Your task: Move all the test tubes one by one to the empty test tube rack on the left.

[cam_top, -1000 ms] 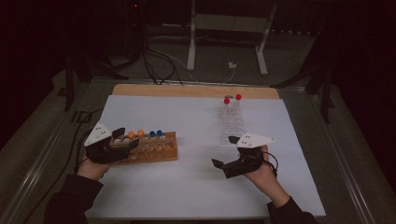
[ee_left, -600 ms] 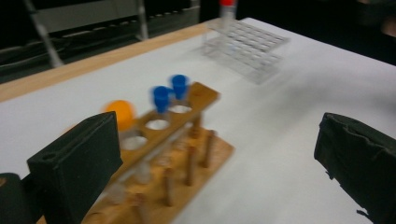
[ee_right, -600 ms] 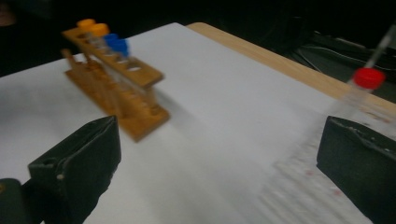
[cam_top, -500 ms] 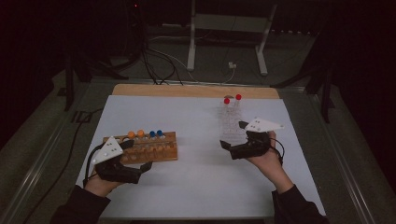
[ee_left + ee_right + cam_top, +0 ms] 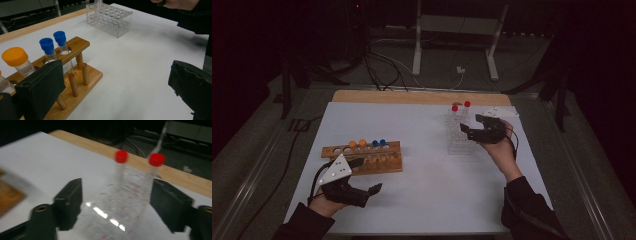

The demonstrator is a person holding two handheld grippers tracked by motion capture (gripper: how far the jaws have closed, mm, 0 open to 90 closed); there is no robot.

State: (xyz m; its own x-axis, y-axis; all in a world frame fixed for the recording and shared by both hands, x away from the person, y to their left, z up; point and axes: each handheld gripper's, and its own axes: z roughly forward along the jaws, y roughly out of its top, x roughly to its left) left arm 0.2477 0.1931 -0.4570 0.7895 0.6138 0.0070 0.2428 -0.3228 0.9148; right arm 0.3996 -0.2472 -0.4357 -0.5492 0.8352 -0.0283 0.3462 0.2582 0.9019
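Beside the clear rack (image 5: 459, 139), right tongs (image 5: 468, 131) have been closing, empty; left tongs (image 5: 368, 176) gape.

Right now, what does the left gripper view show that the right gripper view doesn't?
Left gripper view alone: two blue-capped tubes and an orange-capped tube standing in the wooden tube rack. Right gripper view alone: two red-capped clear tubes upright in the clear plastic rack. Shared: that clear rack and the white table sheet.
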